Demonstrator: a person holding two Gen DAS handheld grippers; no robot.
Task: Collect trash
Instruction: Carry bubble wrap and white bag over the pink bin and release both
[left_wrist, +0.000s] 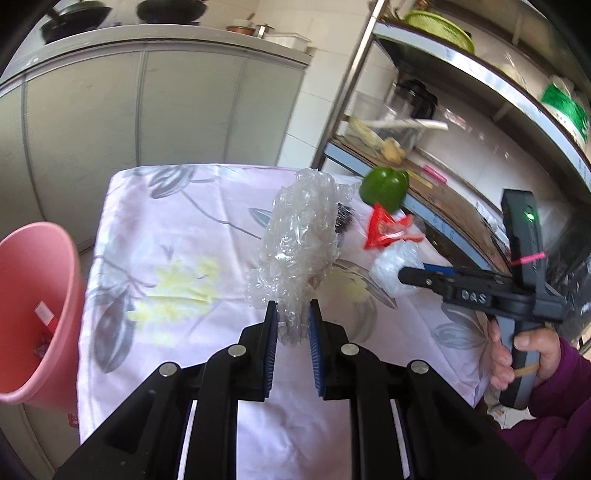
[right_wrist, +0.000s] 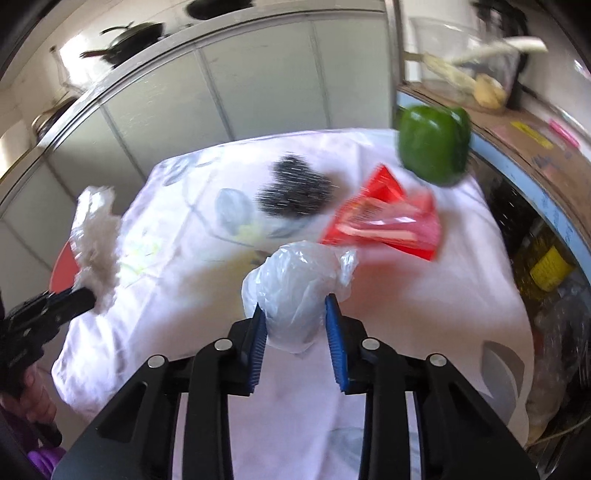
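Note:
My left gripper (left_wrist: 292, 308) is shut on a crumpled clear plastic wrap (left_wrist: 299, 240) and holds it above the flowered tablecloth (left_wrist: 184, 229). My right gripper (right_wrist: 295, 304) is shut on a balled white plastic bag (right_wrist: 291, 291), also above the cloth; the bag (left_wrist: 397, 267) and the right gripper (left_wrist: 410, 275) show in the left wrist view. The wrap (right_wrist: 96, 229) and left gripper (right_wrist: 83, 295) show at the left of the right wrist view. A red snack wrapper (right_wrist: 388, 221) lies on the cloth. A pink bin (left_wrist: 35, 310) stands at the table's left.
A green bell pepper (right_wrist: 434, 144) and a dark steel scourer (right_wrist: 295, 190) lie on the cloth near the far edge. A metal shelf rack (left_wrist: 461, 177) with cardboard, jars and vegetables stands at the right. Grey cabinets (left_wrist: 147, 110) stand behind the table.

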